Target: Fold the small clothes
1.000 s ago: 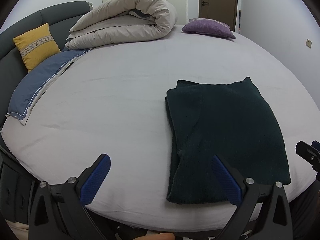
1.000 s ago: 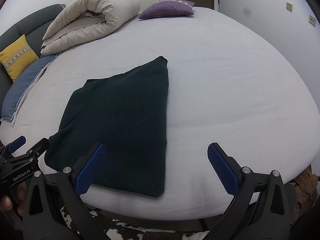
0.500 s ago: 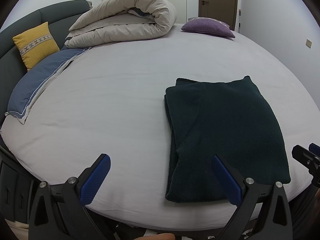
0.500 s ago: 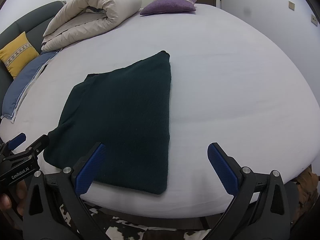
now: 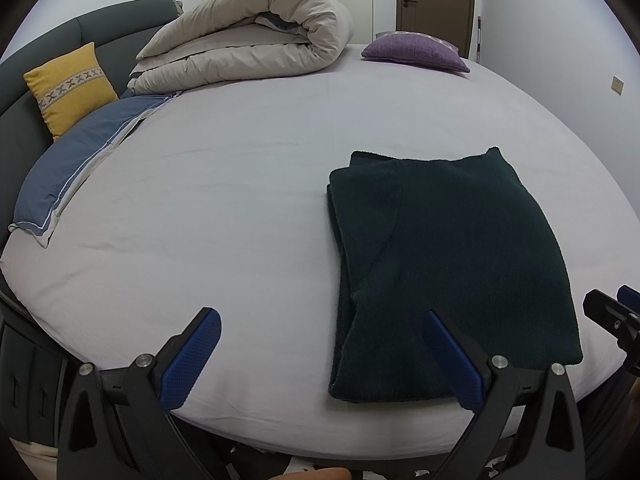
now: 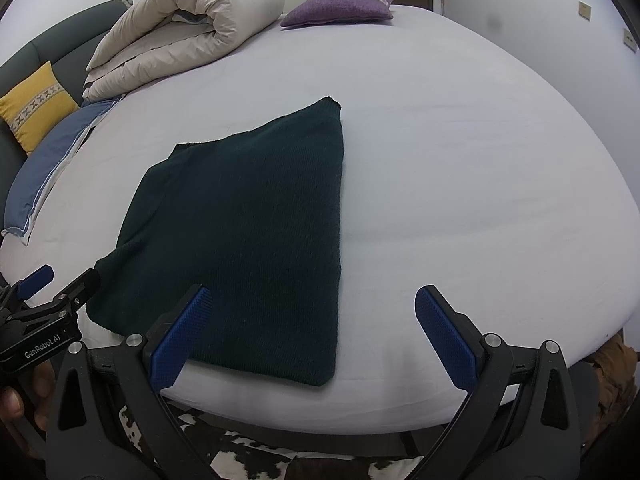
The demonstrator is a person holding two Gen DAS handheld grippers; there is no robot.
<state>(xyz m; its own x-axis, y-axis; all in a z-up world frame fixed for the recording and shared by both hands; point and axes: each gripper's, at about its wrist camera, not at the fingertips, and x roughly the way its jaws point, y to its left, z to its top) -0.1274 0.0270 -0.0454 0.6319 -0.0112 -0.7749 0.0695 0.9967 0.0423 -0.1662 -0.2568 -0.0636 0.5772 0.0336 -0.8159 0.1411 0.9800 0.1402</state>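
- Lying flat near the front edge of the bed (image 5: 240,184), a dark green knitted garment (image 5: 452,264) is folded into a rough rectangle, with layered edges showing along its left side in the left wrist view.
- In the right wrist view the same garment (image 6: 248,240) tapers toward a far corner and sits left of the middle of the pale sheet.
- The left gripper (image 5: 320,354) hovers at the bed's near edge with its jaws spread wide and nothing between them; one blue pad (image 5: 192,360) is over bare sheet, the other overlaps the garment's near left part in the picture.
- The right gripper (image 6: 316,332) is likewise wide open and empty; its left pad (image 6: 180,336) overlaps the garment's near edge, its right pad is over bare sheet.
- Whether any pad touches the cloth cannot be told.
- Each gripper shows at the edge of the other's view; part of a hand (image 6: 24,396) holds the left one.
- At the far side of the bed lie a rolled beige duvet (image 5: 256,52) and a purple cushion (image 5: 416,52).
- A yellow cushion (image 5: 72,88) leans on the dark headboard (image 5: 120,32), beside a blue pillow (image 5: 80,164).
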